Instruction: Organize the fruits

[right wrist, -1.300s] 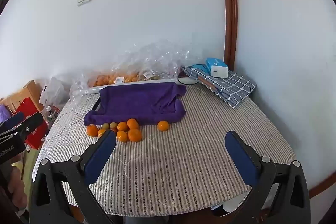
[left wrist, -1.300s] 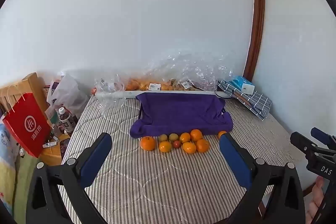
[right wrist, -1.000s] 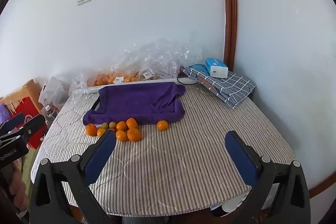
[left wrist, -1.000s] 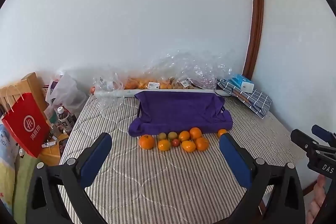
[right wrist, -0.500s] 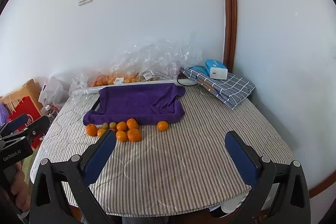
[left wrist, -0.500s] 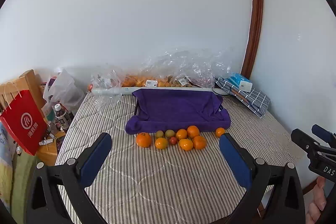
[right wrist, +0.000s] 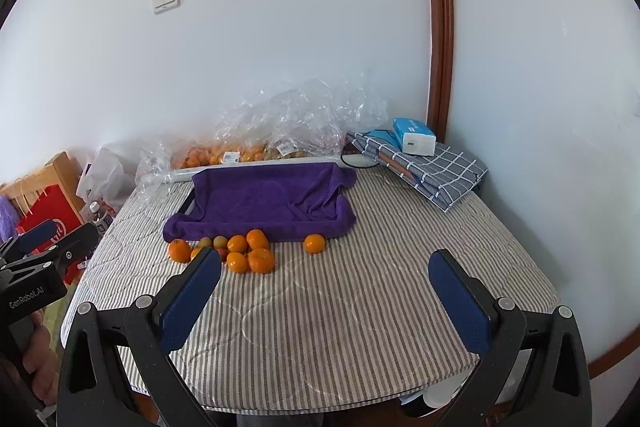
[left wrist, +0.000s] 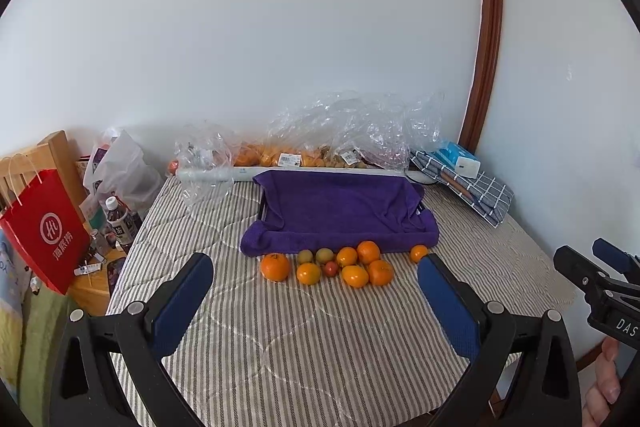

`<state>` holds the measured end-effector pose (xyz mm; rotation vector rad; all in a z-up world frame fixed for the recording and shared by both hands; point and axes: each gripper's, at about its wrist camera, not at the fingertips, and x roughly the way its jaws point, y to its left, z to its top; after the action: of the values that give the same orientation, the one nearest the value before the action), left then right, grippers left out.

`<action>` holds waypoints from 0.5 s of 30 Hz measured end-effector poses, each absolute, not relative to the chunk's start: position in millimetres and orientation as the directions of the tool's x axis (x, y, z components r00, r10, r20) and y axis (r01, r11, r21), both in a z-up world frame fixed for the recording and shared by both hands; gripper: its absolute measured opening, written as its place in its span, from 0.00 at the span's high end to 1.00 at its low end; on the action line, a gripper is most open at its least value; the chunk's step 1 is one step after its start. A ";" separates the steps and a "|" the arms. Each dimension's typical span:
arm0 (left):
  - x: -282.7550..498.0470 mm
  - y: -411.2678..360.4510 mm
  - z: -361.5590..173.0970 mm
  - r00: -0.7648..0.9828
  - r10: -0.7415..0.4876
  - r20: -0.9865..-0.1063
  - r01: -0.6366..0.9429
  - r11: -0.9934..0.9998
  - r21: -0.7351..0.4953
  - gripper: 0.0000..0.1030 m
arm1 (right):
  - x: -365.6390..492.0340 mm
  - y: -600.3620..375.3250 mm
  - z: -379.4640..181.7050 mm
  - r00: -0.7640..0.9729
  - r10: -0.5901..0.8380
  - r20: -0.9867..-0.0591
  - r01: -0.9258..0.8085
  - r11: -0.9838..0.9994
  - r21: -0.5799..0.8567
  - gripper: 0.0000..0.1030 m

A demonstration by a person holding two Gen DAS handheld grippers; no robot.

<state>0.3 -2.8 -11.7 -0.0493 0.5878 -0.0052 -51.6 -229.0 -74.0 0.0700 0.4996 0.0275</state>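
Note:
Several oranges and small plums lie in a cluster (left wrist: 332, 265) on the striped tablecloth, just in front of a tray draped with a purple towel (left wrist: 340, 211). One orange (left wrist: 419, 253) sits apart to the right, also seen as the lone orange (right wrist: 314, 243) in the right wrist view. The same cluster (right wrist: 236, 251) and purple towel (right wrist: 264, 203) show there. My left gripper (left wrist: 316, 301) hovers open above the table's near side, nothing between its blue pads. My right gripper (right wrist: 326, 301) is open and empty too, further right.
Clear plastic bags of fruit (left wrist: 320, 147) line the wall behind the tray. A folded checked cloth (right wrist: 432, 167) with a blue tissue box (right wrist: 412, 137) lies at the back right. A red paper bag (left wrist: 44, 231) and bottles (left wrist: 118, 219) stand left of the table.
Both grippers have drifted slightly; the fruit and tray have shifted a little lower and left in the left wrist view. Both stay open and nothing on the table has moved.

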 end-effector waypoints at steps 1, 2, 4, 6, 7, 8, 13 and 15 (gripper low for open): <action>0.0 -2.5 -11.5 0.832 -0.019 -0.554 -0.010 0.999 -0.049 0.00 | -52.0 -228.0 -74.2 0.878 0.043 -0.477 -0.009 0.997 0.074 0.01; 0.2 -1.6 -11.2 0.832 -0.020 -0.555 -0.009 0.999 -0.050 0.00 | -51.8 -228.3 -74.3 0.878 0.043 -0.476 -0.009 0.997 0.074 0.01; 0.0 -1.8 -11.3 0.832 -0.021 -0.554 -0.009 0.999 -0.051 0.00 | -53.1 -227.4 -75.1 0.878 0.043 -0.476 -0.008 0.997 0.075 0.01; -0.3 -1.9 -11.5 0.832 -0.021 -0.554 -0.009 0.999 -0.050 0.00 | -53.6 -227.9 -75.5 0.878 0.045 -0.476 -0.010 0.997 0.077 0.01; -0.2 -2.0 -11.5 0.832 -0.022 -0.554 -0.008 0.999 -0.051 0.00 | -54.3 -228.1 -76.4 0.878 0.045 -0.476 -0.009 0.997 0.078 0.01; 0.0 -2.2 -11.5 0.832 -0.021 -0.554 -0.008 0.999 -0.050 0.00 | -54.5 -228.4 -76.7 0.878 0.045 -0.477 -0.009 0.997 0.078 0.01; -1.4 -1.4 -10.5 0.831 -0.019 -0.556 -0.010 0.999 -0.050 0.00 | -54.9 -227.2 -76.9 0.878 0.048 -0.476 -0.012 0.997 0.078 0.01; -1.6 -1.2 -9.7 0.831 -0.019 -0.556 -0.010 0.999 -0.051 0.00 | -55.4 -227.3 -77.1 0.878 0.049 -0.477 -0.013 0.997 0.078 0.01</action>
<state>-1.6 -1.2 -9.7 -0.0523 0.5895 -0.0048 -55.4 -227.3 -77.1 0.0734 0.4992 0.0320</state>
